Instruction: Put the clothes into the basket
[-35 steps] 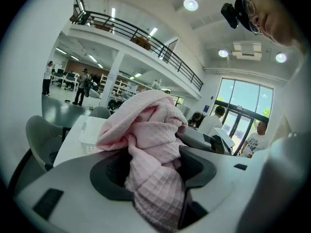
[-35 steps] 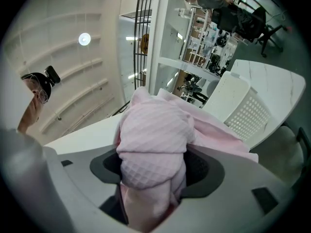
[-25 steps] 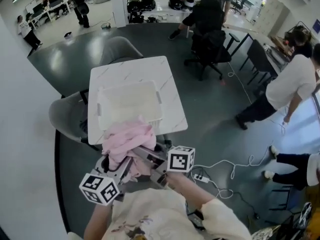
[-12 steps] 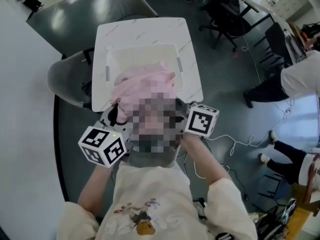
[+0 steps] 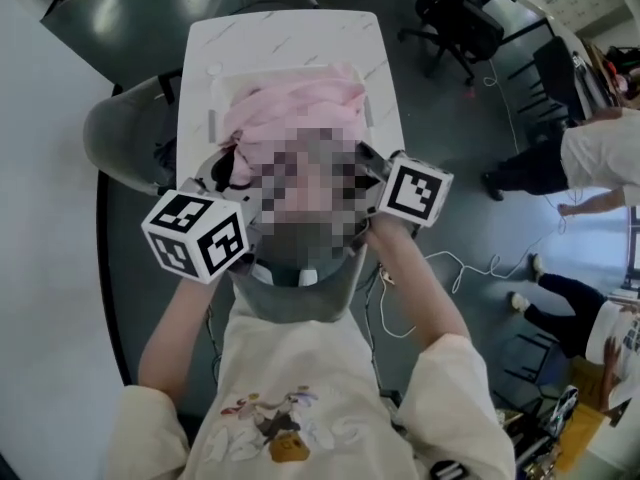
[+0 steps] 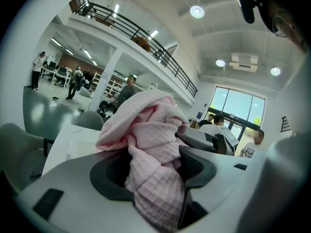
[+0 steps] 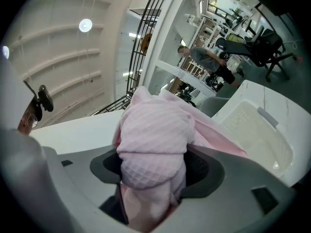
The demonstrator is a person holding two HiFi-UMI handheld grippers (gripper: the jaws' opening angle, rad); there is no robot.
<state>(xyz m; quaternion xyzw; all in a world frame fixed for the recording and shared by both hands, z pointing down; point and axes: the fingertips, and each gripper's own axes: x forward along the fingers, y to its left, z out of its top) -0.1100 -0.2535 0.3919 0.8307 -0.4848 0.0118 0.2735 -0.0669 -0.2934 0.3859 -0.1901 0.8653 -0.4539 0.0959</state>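
Pink clothes (image 5: 300, 113), a bundle of waffle-knit cloth, are held up between two hand-held grippers over the white basket (image 5: 213, 118). From above, the bundle covers most of the basket's opening, with only the left wall and a strip of the far rim showing. Whether the cloth's underside already rests inside I cannot tell.

The left gripper (image 6: 155, 176) has its jaws clamped on a thick twist of the cloth, which bulges up and out ahead of them. The right gripper (image 7: 153, 178) is likewise closed on a rounded wad of the same cloth. To its right and below, the basket's pale textured floor lies bare. The left marker cube (image 5: 197, 236) and the right marker cube (image 5: 415, 190) sit near the person, one on each side, both arms reaching forward.

The basket stands on a white marbled table (image 5: 290, 30), which stretches a little farther beyond it. A grey chair (image 5: 125, 143) is tucked against the table's left side. Far to the right stands a black office chair (image 5: 460, 18). On the right a bystander (image 5: 600, 153) in a white top bends over the dark floor, where a white cable (image 5: 480, 266) trails.
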